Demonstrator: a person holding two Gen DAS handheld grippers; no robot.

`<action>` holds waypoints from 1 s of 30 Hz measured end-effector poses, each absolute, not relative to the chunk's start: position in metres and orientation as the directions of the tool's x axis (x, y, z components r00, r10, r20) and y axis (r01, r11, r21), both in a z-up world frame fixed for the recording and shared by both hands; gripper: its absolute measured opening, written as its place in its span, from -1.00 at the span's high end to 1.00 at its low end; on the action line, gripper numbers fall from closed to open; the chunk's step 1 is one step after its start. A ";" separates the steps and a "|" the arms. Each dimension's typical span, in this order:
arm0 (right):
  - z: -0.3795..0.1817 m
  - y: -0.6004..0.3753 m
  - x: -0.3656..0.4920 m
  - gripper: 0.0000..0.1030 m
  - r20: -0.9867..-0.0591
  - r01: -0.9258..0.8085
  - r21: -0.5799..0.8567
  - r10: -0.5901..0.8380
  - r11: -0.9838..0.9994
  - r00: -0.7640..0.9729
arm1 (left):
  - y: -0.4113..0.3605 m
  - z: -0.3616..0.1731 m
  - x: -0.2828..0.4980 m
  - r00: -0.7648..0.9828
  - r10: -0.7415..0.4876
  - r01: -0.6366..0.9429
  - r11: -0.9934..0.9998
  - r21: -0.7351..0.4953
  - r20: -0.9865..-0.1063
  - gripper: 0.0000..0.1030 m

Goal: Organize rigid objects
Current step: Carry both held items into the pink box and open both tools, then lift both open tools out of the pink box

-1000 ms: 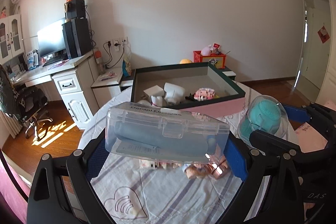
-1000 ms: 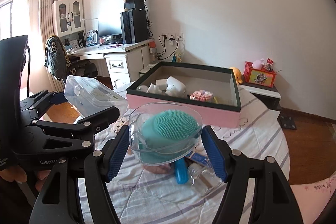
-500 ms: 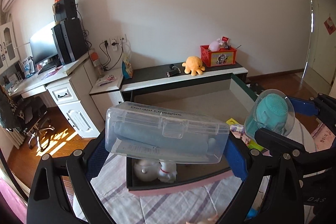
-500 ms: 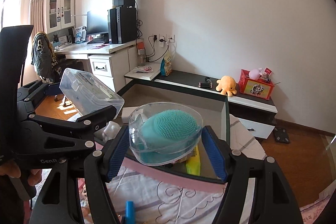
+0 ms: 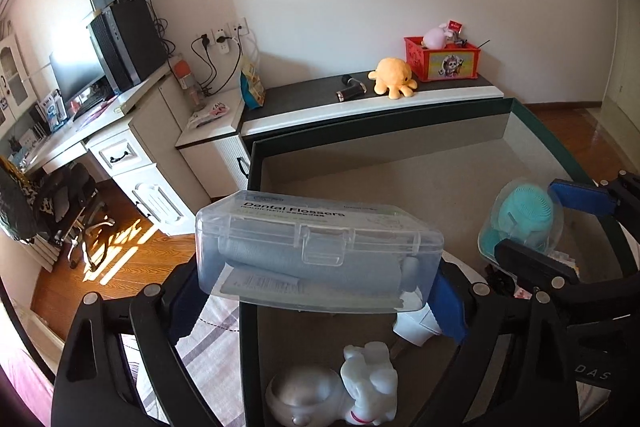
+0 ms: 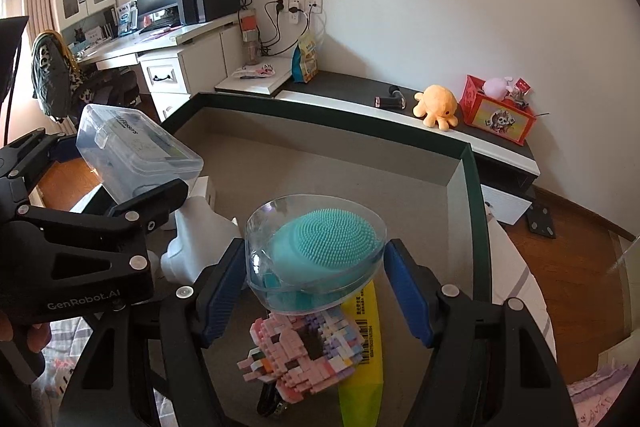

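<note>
My left gripper [image 5: 316, 291] is shut on a clear dental flosser box [image 5: 320, 251] and holds it above the near left part of the dark-rimmed storage box [image 5: 400, 139]. The flosser box also shows in the right wrist view [image 6: 132, 151]. My right gripper [image 6: 316, 283] is shut on a clear case with a teal silicone brush [image 6: 320, 247], held above the storage box [image 6: 474, 195]. That case also shows in the left wrist view [image 5: 524, 219].
Inside the storage box lie a white dog figure [image 5: 348, 391], a white bottle [image 6: 196, 239], a pink brick model [image 6: 300, 351] and a yellow packet [image 6: 364, 355]. A low cabinet [image 5: 380, 103] with an orange plush [image 5: 394, 77] stands behind. A striped cloth [image 5: 208, 331] covers the table.
Both grippers have moved forward with their loads, from above the striped cloth to above the inside of the storage box. The box's contents now lie right below them.
</note>
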State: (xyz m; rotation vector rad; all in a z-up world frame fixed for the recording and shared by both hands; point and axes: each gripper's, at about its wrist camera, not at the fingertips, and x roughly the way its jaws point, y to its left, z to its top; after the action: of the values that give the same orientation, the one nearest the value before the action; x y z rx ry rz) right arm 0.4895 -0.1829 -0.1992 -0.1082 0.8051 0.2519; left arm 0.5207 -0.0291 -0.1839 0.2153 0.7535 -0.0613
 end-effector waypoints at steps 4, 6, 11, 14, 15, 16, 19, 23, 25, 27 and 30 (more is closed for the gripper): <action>-0.197 -0.188 0.491 -0.43 -0.713 -0.234 0.027 0.182 0.972 0.677 | -0.029 -0.185 0.522 0.723 0.027 0.115 0.980 0.159 -0.690 -0.93; -0.196 -0.191 0.487 -0.55 -0.712 -0.220 0.024 0.171 0.975 0.681 | -0.027 -0.186 0.522 0.696 0.035 0.104 0.983 0.150 -0.718 -1.00; -0.175 -0.201 0.458 -0.56 -0.667 -0.203 0.076 0.201 0.976 0.717 | -0.017 -0.169 0.491 0.710 -0.022 0.126 0.987 0.096 -0.704 -1.00; -0.157 -0.202 0.429 -0.57 -0.628 -0.205 0.087 0.214 0.975 0.748 | -0.014 -0.150 0.453 0.753 -0.060 0.143 0.987 0.073 -0.655 -1.00; -0.151 -0.201 0.418 -0.57 -0.615 -0.213 0.095 0.226 0.972 0.756 | -0.012 -0.143 0.440 0.769 -0.069 0.145 0.987 0.068 -0.636 -1.00; -0.144 -0.201 0.405 -0.58 -0.597 -0.219 0.101 0.235 0.970 0.767 | -0.011 -0.136 0.425 0.785 -0.072 0.144 0.987 0.068 -0.615 -1.00; -0.125 -0.199 0.364 -0.59 -0.545 -0.225 0.107 0.246 0.969 0.801 | -0.006 -0.115 0.379 0.835 -0.073 0.127 0.990 0.063 -0.546 -1.00; -0.105 -0.191 0.303 -0.65 -0.482 -0.229 0.090 0.244 0.969 0.841 | 0.000 -0.092 0.318 0.886 -0.065 0.095 0.995 0.043 -0.459 -1.00; -0.097 -0.187 0.272 -0.65 -0.448 -0.232 0.075 0.240 0.970 0.861 | 0.001 -0.084 0.288 0.905 -0.059 0.081 0.996 0.035 -0.421 -1.00; -0.091 -0.182 0.247 -0.67 -0.423 -0.213 0.056 0.217 0.975 0.880 | 0.000 -0.077 0.258 0.923 -0.054 0.078 0.996 0.048 -0.382 -1.00; -0.083 -0.179 0.208 -0.69 -0.389 -0.221 0.065 0.229 0.973 0.892 | -0.006 -0.071 0.216 0.946 -0.006 0.037 0.995 0.089 -0.324 -1.00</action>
State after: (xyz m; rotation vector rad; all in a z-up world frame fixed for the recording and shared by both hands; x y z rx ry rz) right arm 0.2083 -0.1785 -0.0834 0.0196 0.4063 0.2334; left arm 0.2162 -0.0057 -0.0706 0.0946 0.3299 -0.0217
